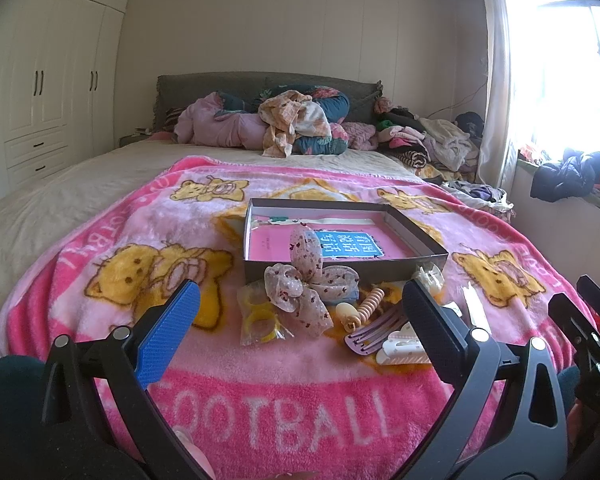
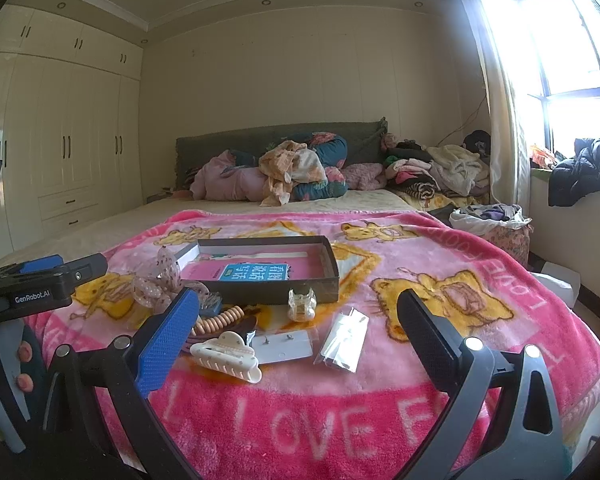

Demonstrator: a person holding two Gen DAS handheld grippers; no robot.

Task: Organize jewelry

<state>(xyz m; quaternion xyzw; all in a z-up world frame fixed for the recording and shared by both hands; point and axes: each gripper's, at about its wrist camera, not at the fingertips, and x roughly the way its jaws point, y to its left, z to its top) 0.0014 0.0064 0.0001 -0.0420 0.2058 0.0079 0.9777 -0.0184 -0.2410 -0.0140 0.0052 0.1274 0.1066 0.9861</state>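
- hair clips, a cream claw clip [image 2: 227, 356], a floral bow [image 1: 306, 286] and an earring card [image 2: 285, 346] lie on the blanket [image 1: 100, 240] in front of a shallow box [image 1: 416, 236].
- blanket reads "football" and "love"; left gripper [image 1: 302, 320] body reads "genrobot.ai".
- both it and the right gripper [image 2: 296, 326] hover low, fingers spread, holding nothing.

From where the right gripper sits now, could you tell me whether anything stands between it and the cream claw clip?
Nothing visible does. The right gripper is open, and the cream claw clip lies on the blanket just ahead between its fingers, slightly left.
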